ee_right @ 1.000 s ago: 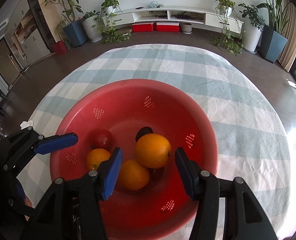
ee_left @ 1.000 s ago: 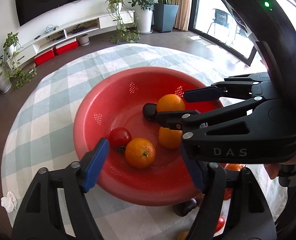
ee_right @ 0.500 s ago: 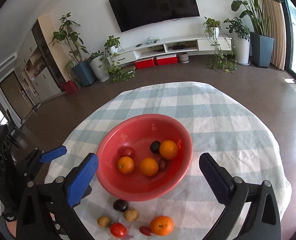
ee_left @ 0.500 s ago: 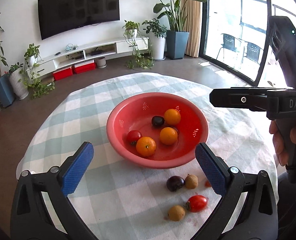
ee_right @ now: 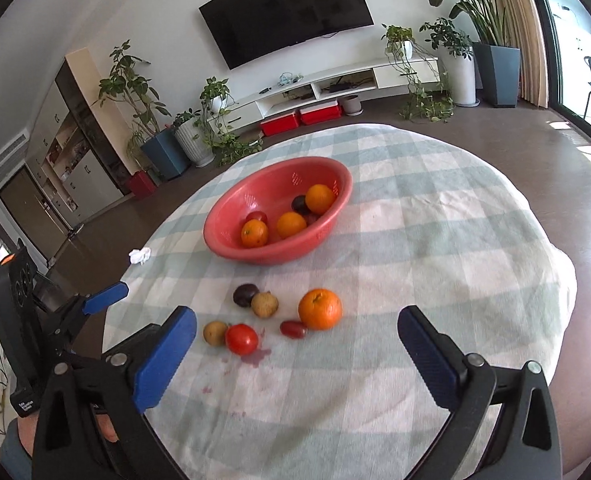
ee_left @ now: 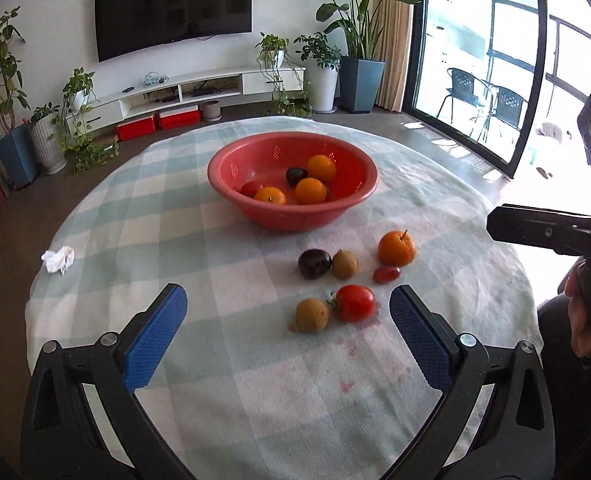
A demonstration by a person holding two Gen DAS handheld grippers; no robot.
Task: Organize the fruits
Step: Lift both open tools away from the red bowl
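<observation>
Now both the left gripper [ee_left: 288, 328] and right gripper [ee_right: 297, 344] hover wide open and empty above 6 loose fruits, the red colander [ee_left: 231, 168] holding 5 more beyond.

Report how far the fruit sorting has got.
Done: three oranges, a tomato and a dark plum lie in the red plastic bowl. In hand: nothing; left gripper and right gripper are open. Left: six loose fruits, including the stemmed orange.
</observation>
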